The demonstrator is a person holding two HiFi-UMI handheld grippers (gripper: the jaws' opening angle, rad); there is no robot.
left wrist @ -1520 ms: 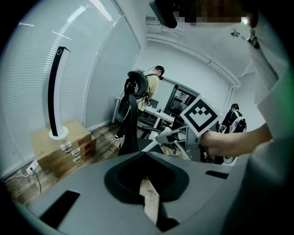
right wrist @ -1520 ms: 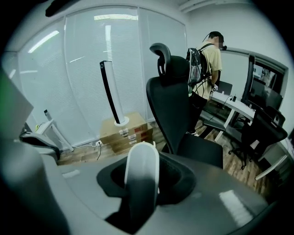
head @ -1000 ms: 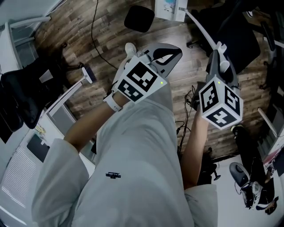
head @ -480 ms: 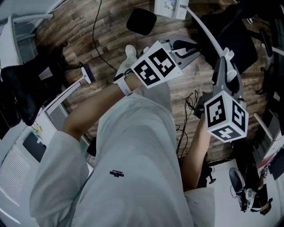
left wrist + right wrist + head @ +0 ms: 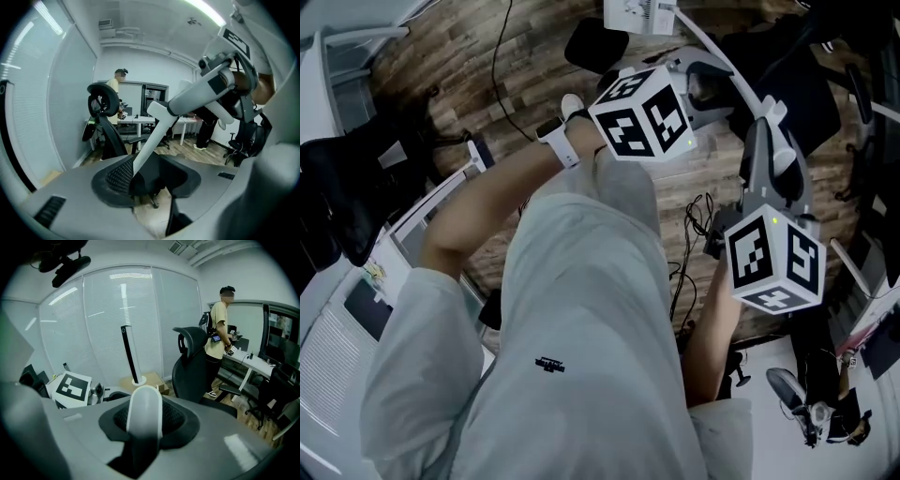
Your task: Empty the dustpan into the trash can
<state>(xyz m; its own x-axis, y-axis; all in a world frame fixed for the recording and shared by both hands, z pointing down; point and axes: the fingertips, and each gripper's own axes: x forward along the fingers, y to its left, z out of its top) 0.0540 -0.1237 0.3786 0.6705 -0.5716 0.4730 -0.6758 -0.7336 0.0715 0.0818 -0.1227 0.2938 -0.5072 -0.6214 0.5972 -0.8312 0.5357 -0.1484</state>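
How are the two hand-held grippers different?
The left hand-held gripper has just been opening; its jaws stand wide around the white handle, while the right hand-held gripper clamps it. In the head view the left shows above the right. Both have that handle between their jaws.

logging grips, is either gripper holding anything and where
Right gripper is shut on the white handle near its rounded top end. Left gripper: jaws have just been opening; the handle runs between them, ungripped.

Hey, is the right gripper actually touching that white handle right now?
Touching. The right gripper view shows the right gripper with its jaws closed on the white handle, whose rounded end sits pressed between them with no gap.
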